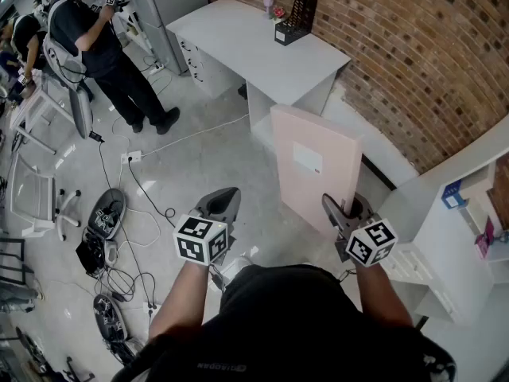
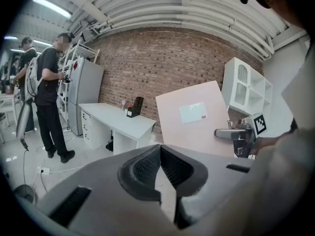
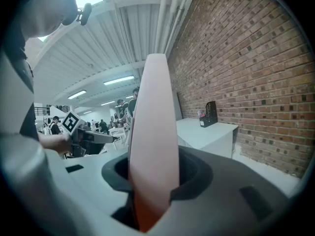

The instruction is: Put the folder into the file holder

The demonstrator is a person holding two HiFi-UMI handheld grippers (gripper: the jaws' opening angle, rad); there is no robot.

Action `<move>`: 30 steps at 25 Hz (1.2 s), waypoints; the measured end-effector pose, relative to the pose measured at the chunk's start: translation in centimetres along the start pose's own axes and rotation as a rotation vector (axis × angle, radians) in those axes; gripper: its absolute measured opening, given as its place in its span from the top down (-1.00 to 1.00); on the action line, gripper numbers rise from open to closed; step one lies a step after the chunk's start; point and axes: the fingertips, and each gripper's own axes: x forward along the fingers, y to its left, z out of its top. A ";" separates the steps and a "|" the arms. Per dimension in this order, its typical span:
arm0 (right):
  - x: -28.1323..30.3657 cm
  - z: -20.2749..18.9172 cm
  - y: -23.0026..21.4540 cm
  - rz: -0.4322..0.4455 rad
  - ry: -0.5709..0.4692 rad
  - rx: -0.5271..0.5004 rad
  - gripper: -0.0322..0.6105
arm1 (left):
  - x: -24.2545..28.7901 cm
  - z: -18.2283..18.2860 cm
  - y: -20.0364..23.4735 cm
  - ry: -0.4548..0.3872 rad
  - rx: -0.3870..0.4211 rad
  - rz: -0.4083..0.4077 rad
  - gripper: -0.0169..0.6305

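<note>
Holds the left tongs [image 1: 223, 204] pressed together tip to tip, nothing between them, nose dipped slightly toward the floor [image 1: 199, 165]. Grips, with the right tongs [image 1: 343, 212], the lower edge of the pink folder [image 1: 314, 169], one pad on either face. Carries that folder clear of the floor, rising straight out of the right tongs: long axis near vertical with a slight lean, thin edge toward those tongs, broad face with its white label [image 1: 307, 159] turned toward the left tongs. Leaves the black file holder [image 1: 297, 18] well ahead of both tongs, upright on the far corner of the white tabletop [image 1: 262, 62] by the brick wall [image 1: 413, 46], well apart from the folder.
</note>
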 end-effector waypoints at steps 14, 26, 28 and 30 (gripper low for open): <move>5.0 -0.3 5.9 0.041 0.007 0.028 0.37 | -2.8 -0.9 5.7 0.032 0.008 -0.024 0.94; 8.8 -1.7 8.5 0.002 0.056 0.037 0.37 | -4.9 -2.7 11.2 0.054 -0.014 0.016 0.94; 9.6 -1.6 8.0 0.004 0.052 0.040 0.37 | -4.5 -2.9 11.8 0.057 -0.047 0.022 0.94; 10.7 -1.5 7.4 0.010 0.048 0.056 0.37 | -3.8 -2.9 12.6 0.063 -0.055 0.034 0.94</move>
